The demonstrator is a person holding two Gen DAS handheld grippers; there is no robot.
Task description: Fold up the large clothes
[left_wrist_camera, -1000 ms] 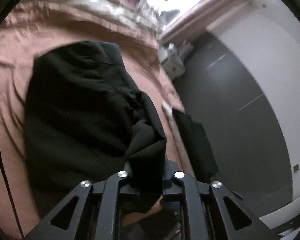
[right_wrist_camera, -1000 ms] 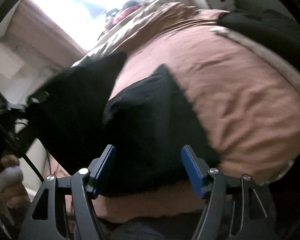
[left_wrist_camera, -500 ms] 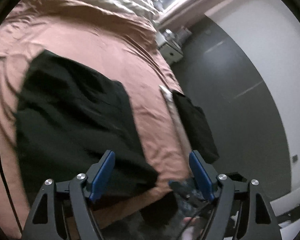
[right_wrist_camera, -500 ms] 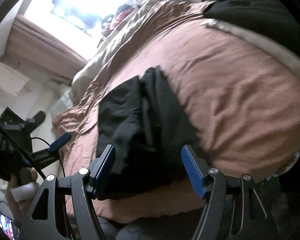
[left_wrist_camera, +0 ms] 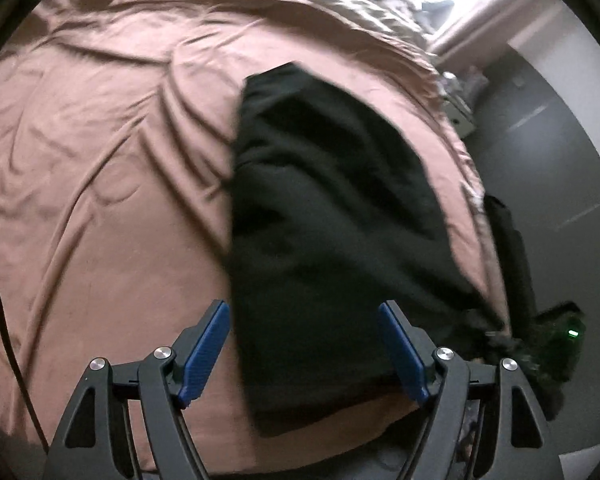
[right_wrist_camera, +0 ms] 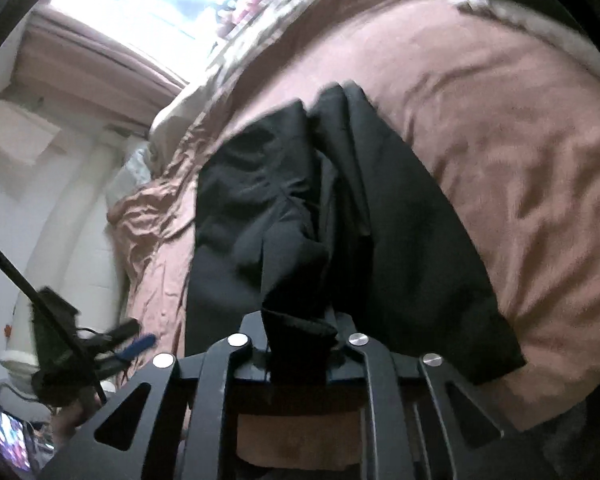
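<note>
We see a black garment [left_wrist_camera: 324, 232] folded long on the brown bedsheet [left_wrist_camera: 100, 160], running away from us; left gripper [left_wrist_camera: 304, 348] gapes, right gripper [right_wrist_camera: 300, 336] pinches its near hem.

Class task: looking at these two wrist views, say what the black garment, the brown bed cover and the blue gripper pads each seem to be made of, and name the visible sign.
Black garment: soft matte woven or knit fabric, probably; it creases and bunches limply.
Brown bed cover: thin cloth with slight sheen; fine sharp wrinkles.
Blue gripper pads: likely rubber or plastic; ribbed surface.
</note>
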